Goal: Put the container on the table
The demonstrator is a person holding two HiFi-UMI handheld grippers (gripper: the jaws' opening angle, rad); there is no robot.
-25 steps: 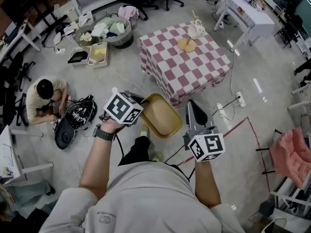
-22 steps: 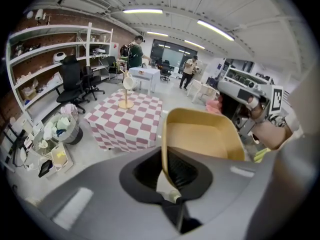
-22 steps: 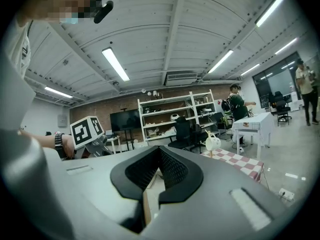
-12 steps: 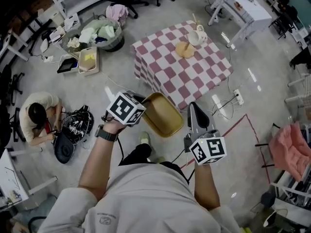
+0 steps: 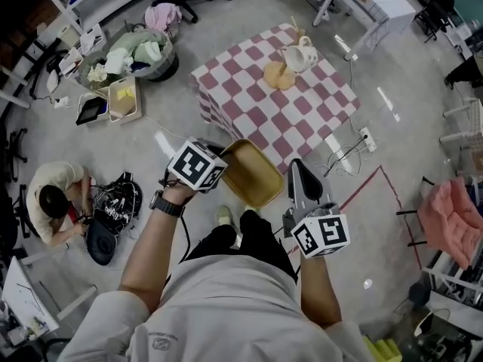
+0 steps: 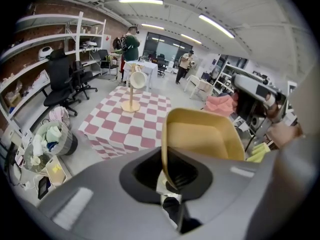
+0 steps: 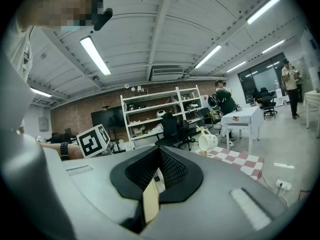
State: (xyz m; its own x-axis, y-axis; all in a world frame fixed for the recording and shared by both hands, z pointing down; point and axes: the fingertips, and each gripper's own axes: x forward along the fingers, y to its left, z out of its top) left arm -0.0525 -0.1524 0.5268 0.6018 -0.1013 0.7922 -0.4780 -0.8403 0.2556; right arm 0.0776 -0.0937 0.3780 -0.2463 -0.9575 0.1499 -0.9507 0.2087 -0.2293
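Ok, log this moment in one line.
left tool: shut on container | right tool: shut on container | table: ahead, container not yet placed

Reaching forward with both forearms [image 5: 155,247] at centre frame. Gripping the container [image 5: 253,176] by its left rim with left tongs [image 5: 216,159], by its right edge with right tongs [image 5: 296,168].

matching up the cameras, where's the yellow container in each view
Head view: the container sits at the centre of the picture.
Left gripper view: right of centre, its rim pinched in the left claw.
Right gripper view: only a tan sliver, seemingly its rim, pinched in the right claw.
Shared landmark: the checkered table.
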